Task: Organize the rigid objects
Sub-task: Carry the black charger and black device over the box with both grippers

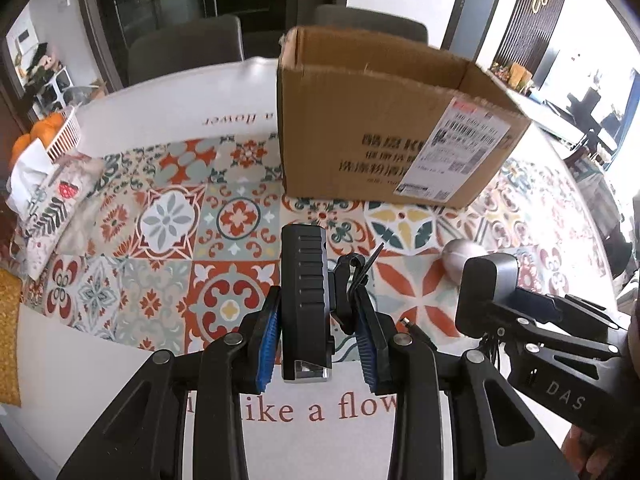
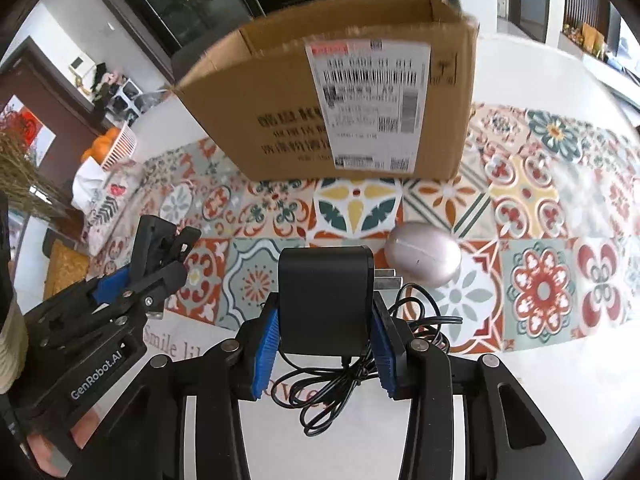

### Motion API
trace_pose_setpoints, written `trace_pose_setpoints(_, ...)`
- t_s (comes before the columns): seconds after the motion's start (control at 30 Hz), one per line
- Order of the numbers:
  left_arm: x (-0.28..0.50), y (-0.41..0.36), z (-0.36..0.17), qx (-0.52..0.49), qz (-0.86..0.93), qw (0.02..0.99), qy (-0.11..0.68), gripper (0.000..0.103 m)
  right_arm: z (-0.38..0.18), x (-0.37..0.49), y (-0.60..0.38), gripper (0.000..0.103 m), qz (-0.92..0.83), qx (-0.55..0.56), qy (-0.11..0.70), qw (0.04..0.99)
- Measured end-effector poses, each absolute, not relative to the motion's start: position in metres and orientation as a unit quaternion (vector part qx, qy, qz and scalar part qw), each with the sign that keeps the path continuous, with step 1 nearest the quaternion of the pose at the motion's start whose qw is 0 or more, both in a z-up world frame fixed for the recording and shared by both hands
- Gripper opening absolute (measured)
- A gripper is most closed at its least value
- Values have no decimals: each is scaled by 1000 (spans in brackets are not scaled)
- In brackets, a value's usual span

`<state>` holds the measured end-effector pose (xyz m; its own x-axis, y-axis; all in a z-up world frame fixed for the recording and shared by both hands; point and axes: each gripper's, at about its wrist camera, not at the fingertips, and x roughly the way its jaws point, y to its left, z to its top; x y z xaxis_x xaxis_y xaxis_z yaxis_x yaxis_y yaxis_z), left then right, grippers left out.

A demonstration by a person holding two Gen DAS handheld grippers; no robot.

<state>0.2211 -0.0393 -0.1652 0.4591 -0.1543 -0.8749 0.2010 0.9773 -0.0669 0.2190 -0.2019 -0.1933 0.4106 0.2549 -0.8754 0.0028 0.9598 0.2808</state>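
In the left wrist view, the left gripper is seen clamped on a black ribbed clip, held upright between the blue pads, with a silver metal end at its bottom. A small black lever part sticks out at the clip's right side. Below lies a patterned mat on a white table. An open cardboard box with a shipping label stands on the mat straight ahead, nothing being between it and the clip. To the right, the right gripper is seen closed on a black adapter, partly hiding a silver egg-shaped case on the mat. At the far left a tissue pouch and a white basket of oranges are found near the table's edge. Chairs stand behind the table

In the right wrist view, the right gripper is clamped on the adapter, whose prongs point right, just before the case. A black cable hangs tangled beneath it. The box stands ahead on the mat, its label facing the camera. At the left, the left gripper is seen with the clip between its jaws. The basket and pouch lie further left, beside dried grass
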Motion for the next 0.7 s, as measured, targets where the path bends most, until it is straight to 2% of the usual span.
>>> trace_pose_setpoints(0.7,231,-56,-68,19,-140,900,413,34,-89,226,-219,42,73,103,415,901)
